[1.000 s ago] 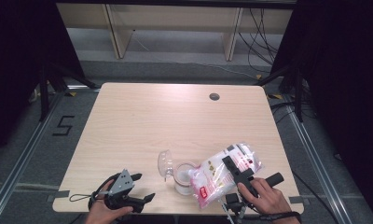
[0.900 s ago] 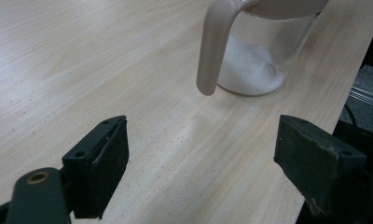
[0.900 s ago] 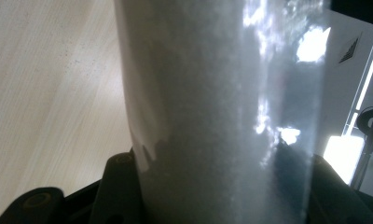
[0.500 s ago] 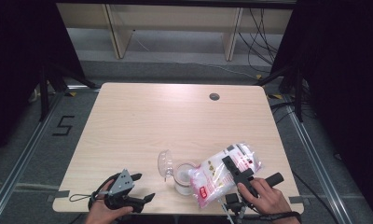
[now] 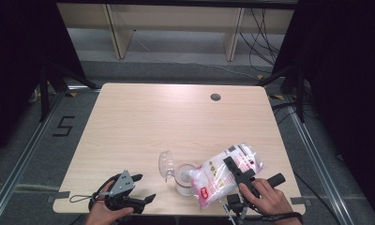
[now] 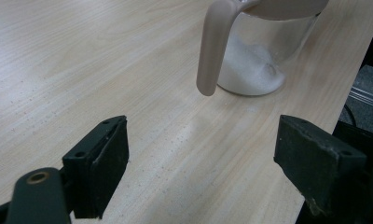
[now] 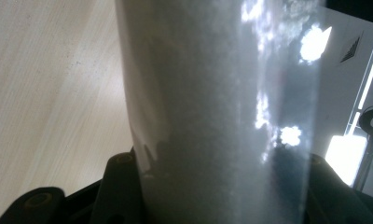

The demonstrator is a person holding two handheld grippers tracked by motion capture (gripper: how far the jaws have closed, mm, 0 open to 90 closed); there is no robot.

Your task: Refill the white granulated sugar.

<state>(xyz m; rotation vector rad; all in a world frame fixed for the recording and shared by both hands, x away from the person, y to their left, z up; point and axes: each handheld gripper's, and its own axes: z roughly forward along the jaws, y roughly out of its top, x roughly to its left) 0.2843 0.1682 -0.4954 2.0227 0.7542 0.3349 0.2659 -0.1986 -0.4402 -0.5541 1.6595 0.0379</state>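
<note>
Near the front edge of the table [image 5: 143, 122], a little right of its middle, a clear glass jug [image 5: 183, 180] with a beige handle [image 6: 212, 46] stands upright, its lid [image 5: 165, 164] hinged back toward the left. The right tool [image 5: 237, 171] holds a plastic bag [image 5: 223, 176] of white grains clamped between its jaws, tilted so that the bag's lower end hangs over the jug's mouth; in the right gripper view the bag's clear wall [image 7: 222, 107], packed with white grains, stands between the two jaws, which press on either side of it. The pour looks partly done: the left gripper view shows a shallow heap of white grains [image 6: 250, 70] on the jug's floor, well below the rim, while the bag looks largely full (so most of the filling is probably left, if a full jug is the aim). The left tool [image 5: 141, 187] sits at the front-left corner region of the table, jaws spread wide and holding nothing, pointed toward the jug's handle but well apart from it. The jug stands close to the front edge, and the bag's lower end reaches nearly to that edge, so a nudge toward the person could carry either over. The middle and the whole back of the table lie bare apart from a small round cable hole [image 5: 215, 97] near the back-right corner, leaving plenty of room to shift the jug inward or to set the bag down.
</note>
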